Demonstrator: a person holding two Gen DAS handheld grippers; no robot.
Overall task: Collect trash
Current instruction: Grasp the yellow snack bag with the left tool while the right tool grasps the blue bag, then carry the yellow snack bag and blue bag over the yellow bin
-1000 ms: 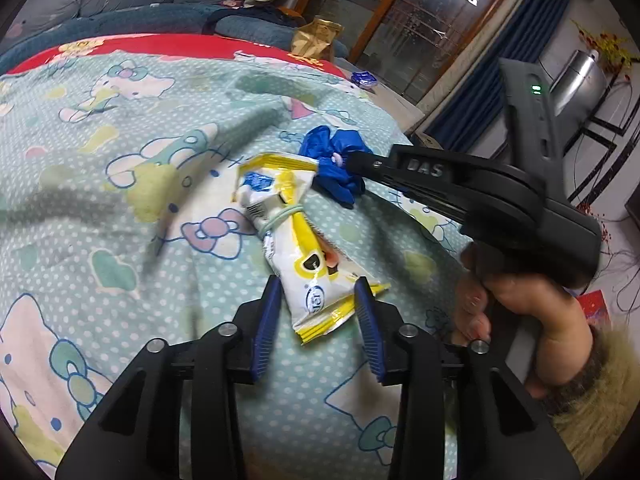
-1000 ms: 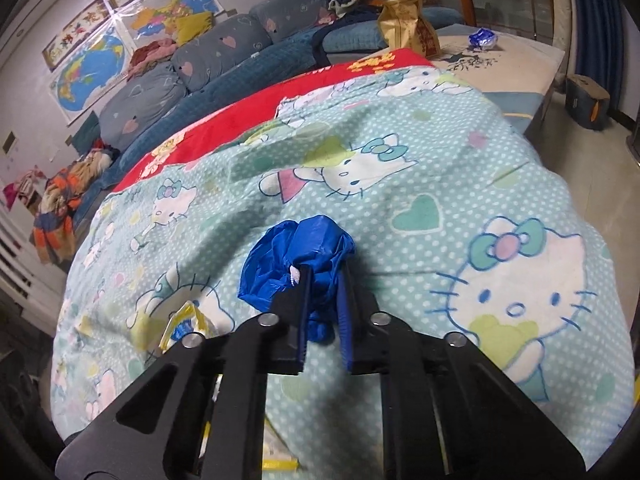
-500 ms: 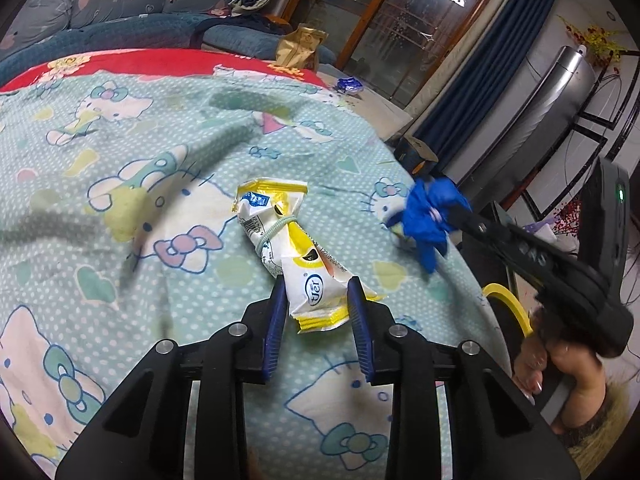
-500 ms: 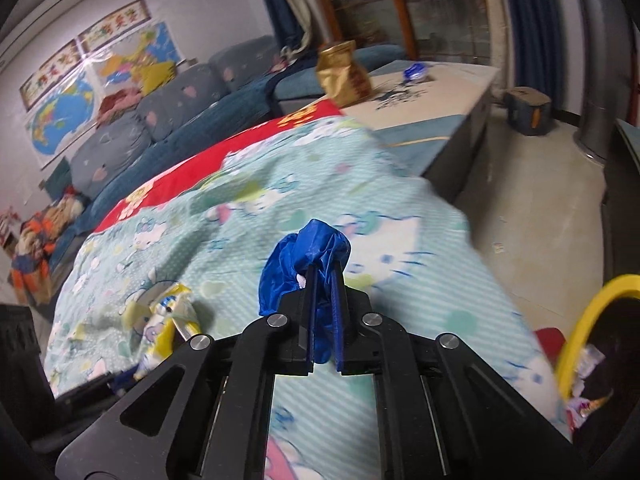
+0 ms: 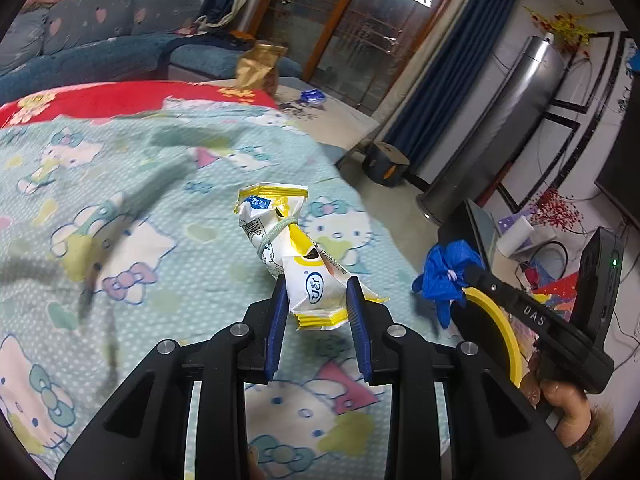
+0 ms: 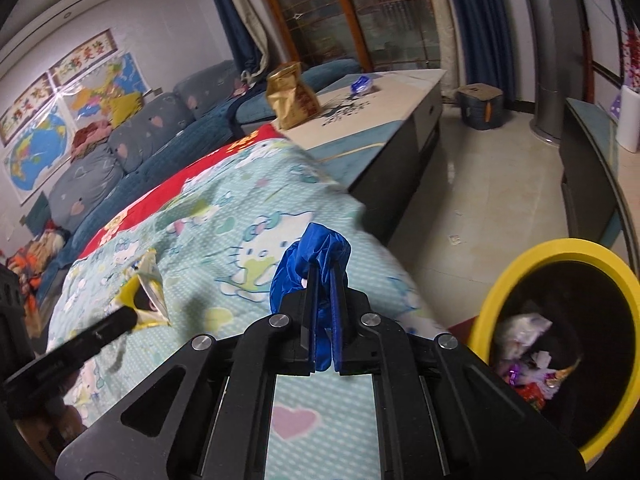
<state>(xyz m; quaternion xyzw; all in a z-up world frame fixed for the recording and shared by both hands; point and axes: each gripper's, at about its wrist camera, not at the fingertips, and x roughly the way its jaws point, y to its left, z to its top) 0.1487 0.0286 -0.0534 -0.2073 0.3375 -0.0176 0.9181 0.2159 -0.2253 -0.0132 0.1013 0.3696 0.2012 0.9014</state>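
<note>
- The wrapper, a yellow-and-white snack pack tied round with a green band, is clenched at its near end between the blue pads of the left hand-held gripper.
- A second ago it lay flat on the bed with those pads open on either side; since then the jaws have closed onto it and its near end has come up off the cover.
- Its far end now points toward the right edge of the bed, and whether it still touches the cover cannot be told.
- The blue bag, a crumpled scrap of blue plastic, is pinched tight in the right hand-held gripper, whose jaws have just finished closing on it.
- A second ago that scrap sat over the middle of the bed, just beyond the wrapper; now it hangs past the right edge, clear of the cover.
- The bin, black with a yellow rim, stands on the floor beside that edge and has come into view; mixed rubbish lies inside it.
- In the left view the scrap sits just above the yellow rim.
- A person's hand grips the right handle.
</note>
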